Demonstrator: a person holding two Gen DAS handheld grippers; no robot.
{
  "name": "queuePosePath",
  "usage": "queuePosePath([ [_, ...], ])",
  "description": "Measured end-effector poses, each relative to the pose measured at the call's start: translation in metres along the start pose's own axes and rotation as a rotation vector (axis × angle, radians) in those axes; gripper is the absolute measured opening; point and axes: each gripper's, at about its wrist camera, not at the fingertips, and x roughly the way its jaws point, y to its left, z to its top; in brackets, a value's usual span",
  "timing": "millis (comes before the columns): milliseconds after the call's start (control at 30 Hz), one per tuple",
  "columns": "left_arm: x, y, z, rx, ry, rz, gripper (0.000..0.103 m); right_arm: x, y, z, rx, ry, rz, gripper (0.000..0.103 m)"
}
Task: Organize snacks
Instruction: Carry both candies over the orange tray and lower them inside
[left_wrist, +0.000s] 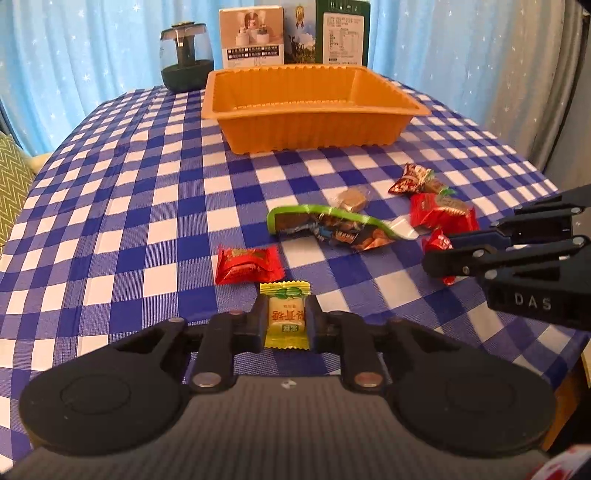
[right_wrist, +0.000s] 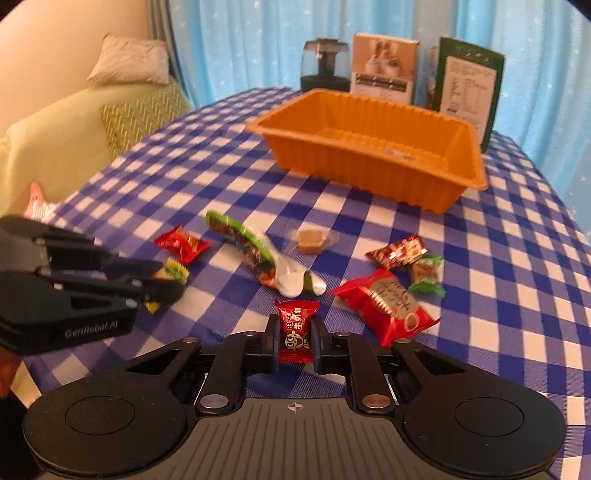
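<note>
**Two grippers, two candies pinched on the checked cloth**

On the blue-and-white checked tablecloth, both grippers were clenched on sweets. The left gripper pinched a yellow-and-green wrapped candy between its fingers, the wrapper's crimped ends sticking out ahead of and behind the pads. The right gripper squeezed a small red wrapped candy in the same way; from the left wrist view that gripper entered from the right edge with its tips over the red sweet.

Loose snacks lay scattered between the grippers and the tray: a red square packet just beyond the left gripper's tips, a long green-edged wrapper lying crumpled across the middle, a brown caramel in clear wrap just beyond it, a larger red packet near the right gripper, and a dark red wrapper touching a green-ended candy.

Farther back stood the orange plastic tray, with no snack visible inside. Behind it, against the blue curtain, were a dark glass jar and two upright boxes.
</note>
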Motion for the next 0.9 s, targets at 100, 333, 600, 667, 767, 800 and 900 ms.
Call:
queuePosePath([
  [100, -0.007, -0.001, 0.005, -0.014, -0.018, -0.010, 0.018, -0.008, -0.003, 0.005, 0.021, -0.032, -0.018, 0.017],
  [333, -0.022, -0.002, 0.024, -0.058, -0.066, -0.034, 0.018, -0.022, -0.015, 0.017, 0.066, -0.073, -0.060, 0.017],
  [600, -0.024, -0.008, 0.065, -0.057, -0.114, -0.058, 0.018, -0.038, -0.040, 0.052, 0.133, -0.148, -0.081, 0.017],
  [667, -0.023, -0.009, 0.077, -0.050, -0.127, -0.057, 0.018, -0.040, -0.047, 0.061, 0.149, -0.159, -0.086, 0.017],
  [767, -0.018, -0.009, 0.096, -0.042, -0.146, -0.052, 0.018, -0.042, -0.055, 0.073, 0.148, -0.184, -0.098, 0.017],
  [800, -0.017, -0.008, 0.101, -0.042, -0.152, -0.050, 0.018, -0.042, -0.057, 0.078, 0.150, -0.191, -0.101, 0.017],
  [900, -0.008, -0.007, 0.118, -0.043, -0.159, -0.048, 0.018, -0.038, -0.066, 0.088, 0.168, -0.203, -0.106, 0.017],
])
